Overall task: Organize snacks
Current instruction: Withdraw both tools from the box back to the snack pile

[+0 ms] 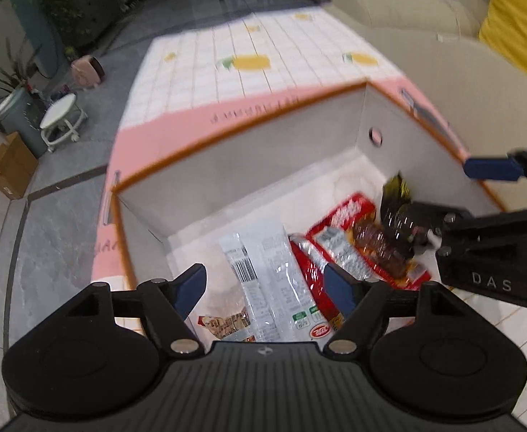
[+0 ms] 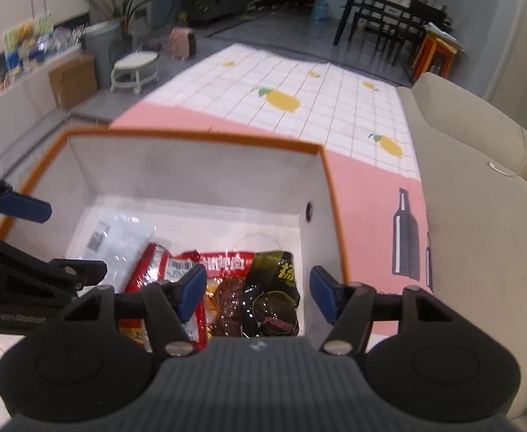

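A white box with an orange rim (image 1: 241, 126) (image 2: 198, 136) stands on the table and holds snack packs. In the left wrist view a clear white pack (image 1: 274, 273), a red pack (image 1: 342, 230) and a black-and-yellow pack (image 1: 398, 198) lie inside. In the right wrist view the red pack (image 2: 223, 262) and the black pack (image 2: 274, 288) lie at the box's right, a clear pack (image 2: 119, 237) at its left. My left gripper (image 1: 265, 288) is open and empty above the box. My right gripper (image 2: 258, 293) is open and empty above the black pack.
The table has a pink and white lemon-print cloth (image 1: 263, 57) (image 2: 299, 97). A beige sofa (image 2: 479, 216) (image 1: 425, 46) runs along the right. A white stool (image 2: 133, 68), a cardboard box (image 2: 72, 79) and a dark dining set (image 2: 382, 25) stand on the floor beyond.
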A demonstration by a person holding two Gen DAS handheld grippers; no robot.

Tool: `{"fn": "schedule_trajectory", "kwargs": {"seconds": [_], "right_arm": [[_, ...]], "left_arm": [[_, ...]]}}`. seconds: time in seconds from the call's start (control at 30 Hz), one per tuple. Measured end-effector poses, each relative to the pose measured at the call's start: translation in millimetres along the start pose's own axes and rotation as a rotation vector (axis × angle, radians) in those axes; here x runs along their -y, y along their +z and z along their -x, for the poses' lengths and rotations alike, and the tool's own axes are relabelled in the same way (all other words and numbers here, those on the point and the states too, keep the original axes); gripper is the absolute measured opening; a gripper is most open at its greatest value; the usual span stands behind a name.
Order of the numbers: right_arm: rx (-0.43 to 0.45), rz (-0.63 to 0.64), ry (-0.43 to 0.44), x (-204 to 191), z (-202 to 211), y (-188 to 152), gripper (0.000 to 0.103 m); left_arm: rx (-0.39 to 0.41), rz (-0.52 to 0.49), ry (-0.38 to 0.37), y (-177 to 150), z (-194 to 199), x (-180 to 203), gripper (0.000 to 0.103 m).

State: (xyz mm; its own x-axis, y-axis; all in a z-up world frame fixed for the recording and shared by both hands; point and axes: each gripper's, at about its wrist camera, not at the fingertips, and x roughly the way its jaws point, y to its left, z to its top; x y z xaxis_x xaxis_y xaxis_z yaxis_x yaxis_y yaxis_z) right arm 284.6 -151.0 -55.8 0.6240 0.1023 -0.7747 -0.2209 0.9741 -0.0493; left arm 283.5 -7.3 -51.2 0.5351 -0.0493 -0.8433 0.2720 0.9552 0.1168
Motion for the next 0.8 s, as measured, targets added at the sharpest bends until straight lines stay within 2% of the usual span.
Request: {"fn": "schedule_trajectory", "kwargs": {"seconds": [0.07,0.43,0.6,0.8], "right_arm": [[0.034,-0.032,-0.005,3,13,-2,0.072],[0.186,-0.146,-0.001,13,86,-32,0.074],[0.235,-0.173,-0.014,12,113,-60,0.075],[0.235,-0.215,-0.026,8,131,-102,0.075]], "left_arm": [[0.062,0.026,0.008,-4,16,-1,0.087],[0.278,0.051,0.01,-39,90,23,0.087],[0.315,0.088,-0.009,-64,106,30,0.087],[0.299,0.171,-0.05,-99,106,35,0.087]]}}
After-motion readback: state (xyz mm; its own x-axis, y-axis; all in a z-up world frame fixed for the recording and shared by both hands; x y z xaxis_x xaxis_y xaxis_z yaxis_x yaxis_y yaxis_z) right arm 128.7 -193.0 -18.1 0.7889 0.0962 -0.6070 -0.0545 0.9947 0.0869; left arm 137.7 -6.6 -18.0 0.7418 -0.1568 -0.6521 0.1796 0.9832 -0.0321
